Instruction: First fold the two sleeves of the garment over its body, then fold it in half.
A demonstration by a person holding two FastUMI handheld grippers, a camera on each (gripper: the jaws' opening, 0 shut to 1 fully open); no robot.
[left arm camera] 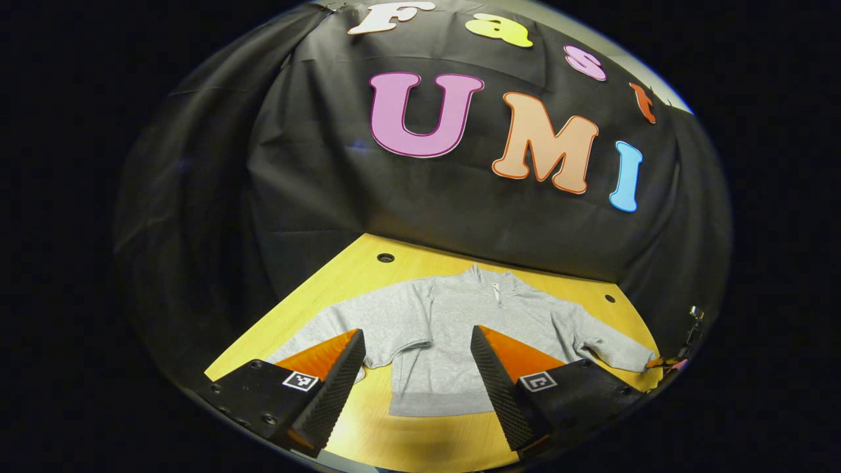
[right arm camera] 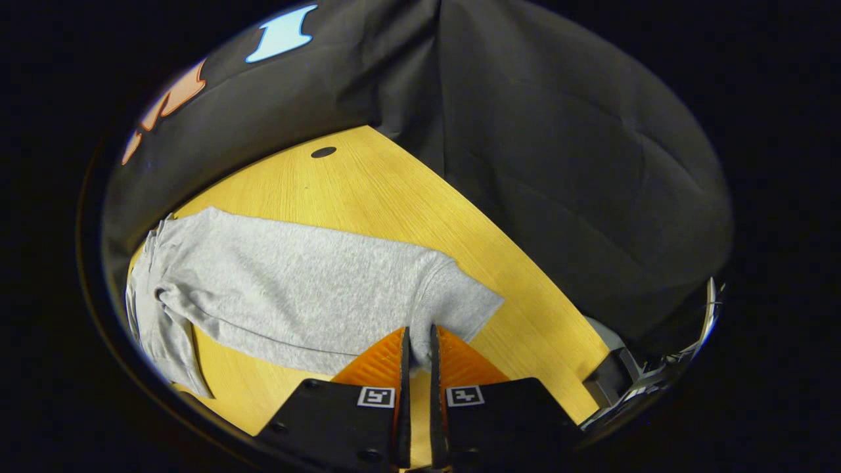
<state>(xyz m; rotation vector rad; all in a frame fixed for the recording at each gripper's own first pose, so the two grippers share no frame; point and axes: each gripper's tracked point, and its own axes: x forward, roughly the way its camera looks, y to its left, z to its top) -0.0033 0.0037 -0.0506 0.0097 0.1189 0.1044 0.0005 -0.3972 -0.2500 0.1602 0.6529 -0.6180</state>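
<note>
Right claw (right arm camera: pixel 418 341) pinches sweatshirt (right arm camera: pixel 295 282) sleeve cuff; left claw (left arm camera: pixel 418 355) agape.

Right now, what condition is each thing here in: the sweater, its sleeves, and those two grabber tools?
Grey sweater: spread flat on the yellow table, collar toward the wall, not folded.
Right sleeve: stretched outward, cuff end pinched.
Other sleeve: lying out sideways, not yet folded over.
Left gripper: fingers wide open above the sweater, holding nothing.
Right gripper: fingers closed on the sleeve cuff.

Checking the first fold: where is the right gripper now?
In the right gripper view, the right gripper is nearly closed on the cuff end of the grey sweatshirt's sleeve, near the wooden table's right edge.
</note>
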